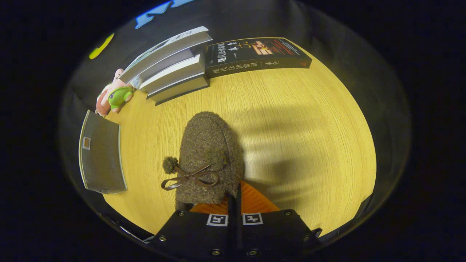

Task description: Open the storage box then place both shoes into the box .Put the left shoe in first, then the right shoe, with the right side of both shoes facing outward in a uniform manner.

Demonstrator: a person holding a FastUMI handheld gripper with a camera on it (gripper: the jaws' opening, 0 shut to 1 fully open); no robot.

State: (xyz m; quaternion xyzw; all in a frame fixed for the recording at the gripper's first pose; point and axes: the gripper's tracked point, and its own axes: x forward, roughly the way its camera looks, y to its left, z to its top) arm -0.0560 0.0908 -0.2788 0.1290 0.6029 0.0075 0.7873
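Worktop point(291, 120): pale wood-grain laminate, broad soft shadows across the mid section, dark cloth wall behind. At the far edge you have a stack of books point(171, 65) w/ the top one tilted, a dark book point(255, 54) lying flat beside it, and a plush toy point(114, 95) next to the stack. A grey box point(102, 156) sits at the worktop edge, well apart from your fingers; whether it's open can't be told.

Shoe point(209, 156): brown fuzzy fabric, bow and pom-pom on its side. Heel end is hidden behind the tool; orange sole partly visible. Long axis runs straight ahead, toe pointing away toward the books.

Tool point(235, 203): fingers drawn together, pinching the shoe's rear edge between them.
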